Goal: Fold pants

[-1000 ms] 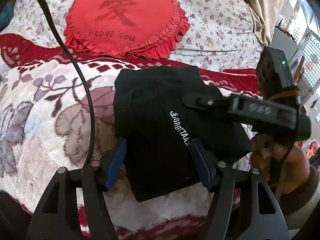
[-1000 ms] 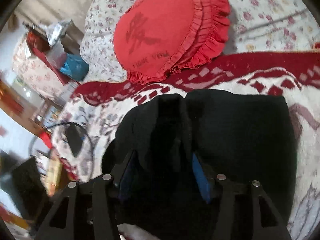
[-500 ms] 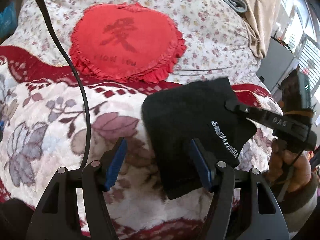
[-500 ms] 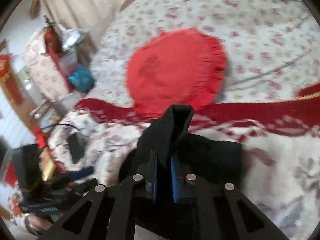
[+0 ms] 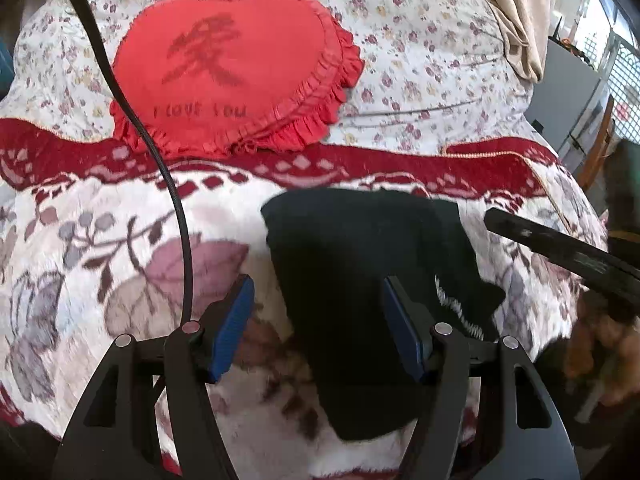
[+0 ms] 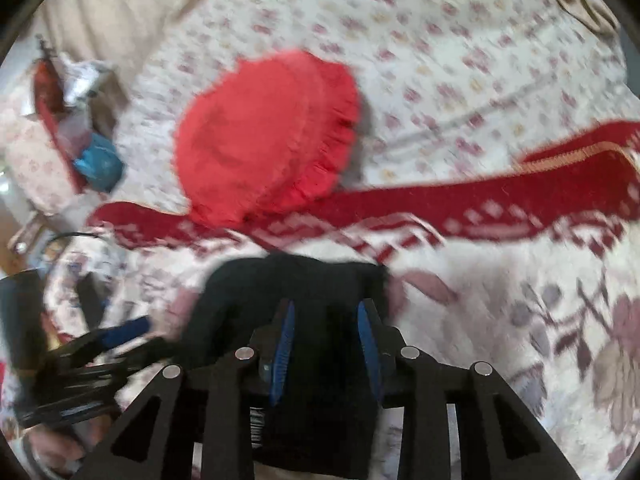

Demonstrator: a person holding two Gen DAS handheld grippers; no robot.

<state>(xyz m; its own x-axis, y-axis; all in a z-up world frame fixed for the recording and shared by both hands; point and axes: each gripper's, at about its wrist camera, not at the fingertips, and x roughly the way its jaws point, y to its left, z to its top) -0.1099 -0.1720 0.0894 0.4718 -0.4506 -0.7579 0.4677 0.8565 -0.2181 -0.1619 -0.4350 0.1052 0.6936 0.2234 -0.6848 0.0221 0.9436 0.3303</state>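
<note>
The black pants [image 5: 372, 264] lie folded into a compact bundle on the flowered blanket, white lettering on their right edge. My left gripper [image 5: 318, 326] is open above the bundle's near left part, holding nothing. In the right wrist view, which is blurred, the pants [image 6: 320, 280] lie under my right gripper [image 6: 326, 346], whose blue pads stand apart over the cloth. The right gripper also shows at the right edge of the left wrist view [image 5: 560, 256].
A red heart-shaped cushion [image 5: 236, 72] lies on the floral bedspread beyond the pants. A black cable [image 5: 176, 200] hangs across the left. The bed's edge, a beige curtain [image 5: 520, 12] and grey furniture are at the right. Clutter and a blue bag [image 6: 98, 164] are beside the bed.
The right gripper lifted the pants in its shut fingers, set them back down on the blanket and opened. The left gripper stayed open and drew slightly back.
</note>
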